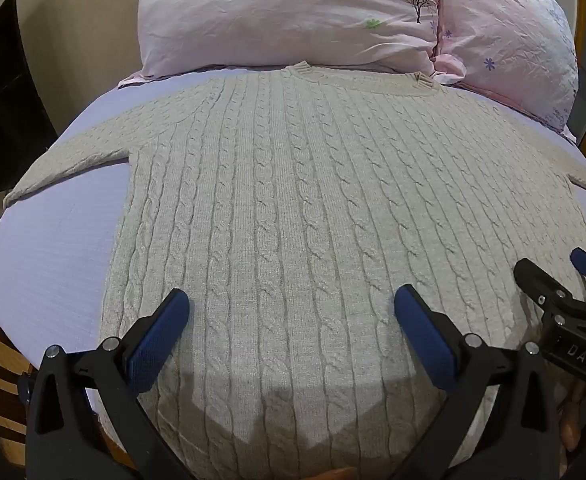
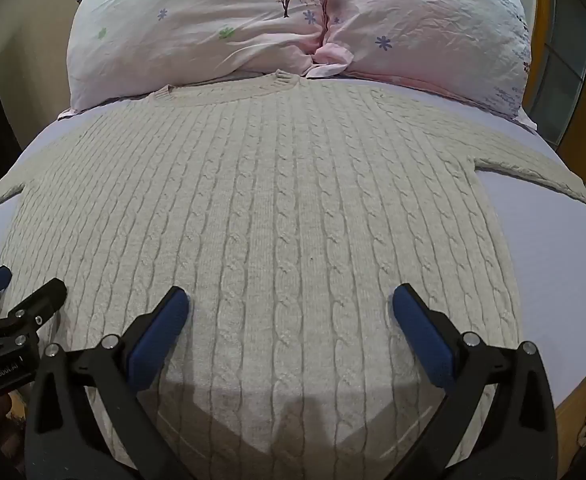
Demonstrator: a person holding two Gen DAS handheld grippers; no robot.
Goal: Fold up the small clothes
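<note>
A beige cable-knit sweater (image 1: 293, 184) lies flat on the bed, neckline toward the pillows, sleeves spread to both sides; it also fills the right wrist view (image 2: 277, 200). My left gripper (image 1: 291, 306) is open, its blue-padded fingers wide apart just above the sweater's lower left part. My right gripper (image 2: 291, 304) is open above the lower right part. The right gripper also shows at the right edge of the left wrist view (image 1: 553, 276), and the left gripper shows at the left edge of the right wrist view (image 2: 21, 284). Neither holds anything.
The sweater lies on a pale lilac sheet (image 1: 53, 248). Two pink flowered pillows (image 1: 285, 16) (image 2: 433, 28) sit at the head of the bed, just past the neckline. A wooden bed frame (image 2: 573, 404) shows at the lower edges.
</note>
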